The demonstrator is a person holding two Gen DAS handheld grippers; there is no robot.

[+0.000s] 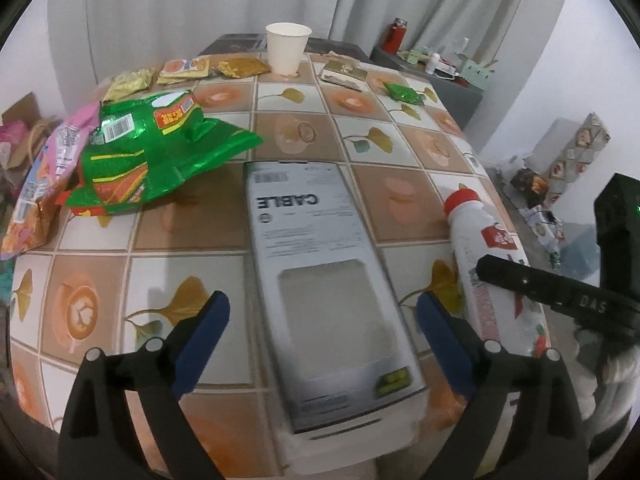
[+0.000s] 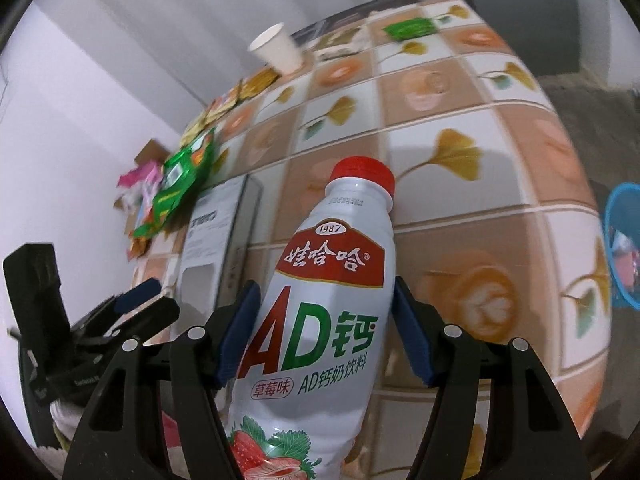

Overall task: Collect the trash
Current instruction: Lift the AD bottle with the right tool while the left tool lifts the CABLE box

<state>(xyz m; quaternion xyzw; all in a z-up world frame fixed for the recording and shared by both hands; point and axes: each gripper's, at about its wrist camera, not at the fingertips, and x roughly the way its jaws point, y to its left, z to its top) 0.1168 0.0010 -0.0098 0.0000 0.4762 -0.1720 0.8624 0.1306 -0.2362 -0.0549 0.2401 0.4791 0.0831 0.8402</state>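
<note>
Right wrist view: right tool [image 2: 324,312] clamps a white, red-capped bottle [image 2: 320,300]; left tool [image 1: 322,320] gapes wide.

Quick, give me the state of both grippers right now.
Left gripper: open, holding nothing; cable box lies between its fingers.
Right gripper: shut on the milk drink bottle.

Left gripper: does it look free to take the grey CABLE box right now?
Probably yes. The left gripper is open with its blue pads on either side of the CABLE box, and nothing lies on the box. The bottle in the right gripper sits just beside it, so clearance there looks tight.
</note>
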